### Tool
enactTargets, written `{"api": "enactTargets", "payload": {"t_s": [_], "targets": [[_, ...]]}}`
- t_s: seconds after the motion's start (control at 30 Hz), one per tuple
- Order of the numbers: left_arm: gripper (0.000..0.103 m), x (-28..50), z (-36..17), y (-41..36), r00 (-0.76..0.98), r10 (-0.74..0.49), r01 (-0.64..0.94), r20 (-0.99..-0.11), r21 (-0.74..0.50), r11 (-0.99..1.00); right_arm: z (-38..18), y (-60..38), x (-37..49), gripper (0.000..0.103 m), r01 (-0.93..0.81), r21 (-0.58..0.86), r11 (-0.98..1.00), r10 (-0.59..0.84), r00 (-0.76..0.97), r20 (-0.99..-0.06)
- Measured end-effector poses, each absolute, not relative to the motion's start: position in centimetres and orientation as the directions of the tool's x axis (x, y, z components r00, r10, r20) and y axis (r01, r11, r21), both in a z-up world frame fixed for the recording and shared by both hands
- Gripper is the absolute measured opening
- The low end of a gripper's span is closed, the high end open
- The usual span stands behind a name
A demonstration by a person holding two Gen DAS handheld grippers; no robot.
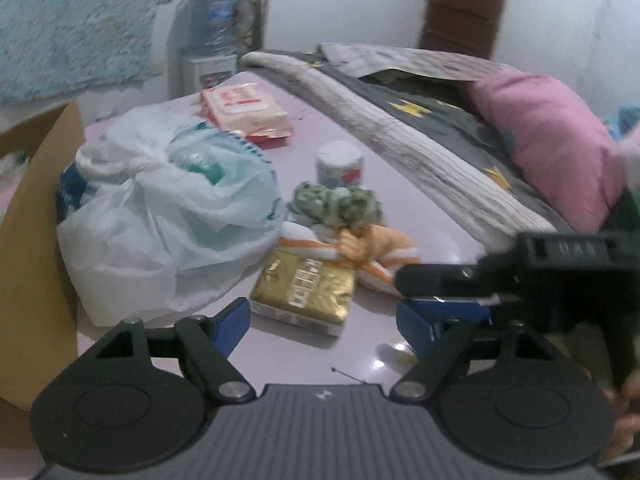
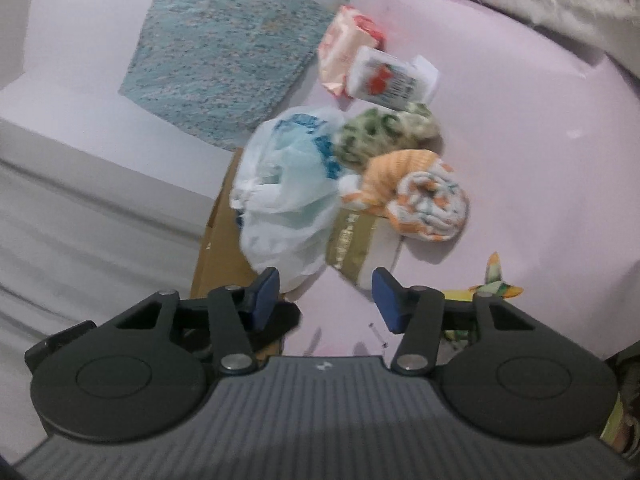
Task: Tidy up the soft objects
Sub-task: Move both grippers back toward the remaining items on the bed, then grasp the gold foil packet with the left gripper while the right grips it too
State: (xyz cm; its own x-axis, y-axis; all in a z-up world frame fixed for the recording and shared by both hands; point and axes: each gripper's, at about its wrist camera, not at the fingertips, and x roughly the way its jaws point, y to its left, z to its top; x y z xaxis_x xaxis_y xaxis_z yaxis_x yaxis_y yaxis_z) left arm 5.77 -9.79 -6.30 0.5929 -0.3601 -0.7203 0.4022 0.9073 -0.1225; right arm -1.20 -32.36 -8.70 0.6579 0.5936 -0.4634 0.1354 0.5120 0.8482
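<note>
So, both grippers hang over a pale lilac bed sheet [image 1: 420,208] w/ a little pile of stuff on it. Left gripper [image 1: 323,322] has its blue pads spread wide apart, nothing between them. Right gripper [image 2: 326,300] is the same deal, pads apart and holding nothing. In the left view, the right gripper's black body pokes in from the right side, just above the left one's right pad.

The pile: a white plastic bag [image 1: 160,216] knotted at the top w/ something teal inside, sitting next to a cardboard box [image 1: 32,216] on the left. Touching the bag's lower right is a gold packet [image 1: 306,292] (can't read the print, too blurry). Behind the packet is a rolled orange-and-white towel [image 2: 424,196], and a green-and-white rolled cloth [image 2: 384,132] rests right against it on the far side. Past those there's a white canister [image 1: 340,162] w/ a red mark on its label, then a pink-and-red wipes pack [image 1: 244,110] further back.

Along the right in the left view, a grey quilt w/ yellow stars [image 1: 404,120] is bunched up, pink pillow [image 1: 556,136] on top of it. In the right view a small yellow-green cloth bit [image 2: 496,284] lies by the right pad, partly hidden by the gripper's linkage.
</note>
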Motion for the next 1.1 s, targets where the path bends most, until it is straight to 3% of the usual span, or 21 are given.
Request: {"api": "enactTargets", "payload": {"t_s": [0.1, 0.33, 0.5, 0.9, 1.1], "targets": [[0.064, 7.3, -7.0, -9.4, 0.593, -0.352, 0.361, -0.724, -0.152, 0.92, -9.5, -32.7, -0.5, 0.048, 0.163, 0.855, 0.492, 0.594, 0.656, -0.467], [0.058, 11.3, -8.7, -8.7, 0.574, -0.351, 0.271, -0.74, -0.234, 0.934, -10.3, -34.3, 0.1, 0.05, 0.195, 0.876, 0.44, 0.593, 0.67, -0.447], [0.047, 13.7, -10.1, -8.2, 0.549, -0.344, 0.169, -0.762, -0.302, 0.938, -10.9, -34.4, 0.4, 0.05, 0.215, 0.881, 0.421, 0.603, 0.659, -0.449], [0.044, 12.1, -10.9, -8.0, 0.404, -0.49, 0.259, -0.772, -0.418, 0.871, -11.7, -34.5, 0.1, 0.05, 0.255, 0.869, 0.424, 0.592, 0.648, -0.479], [0.049, 9.9, -10.2, -8.1, 0.41, -0.503, 0.347, -0.761, -0.38, 0.857, -11.2, -34.6, 0.2, 0.05, 0.245, 0.852, 0.462, 0.572, 0.652, -0.497]]}}
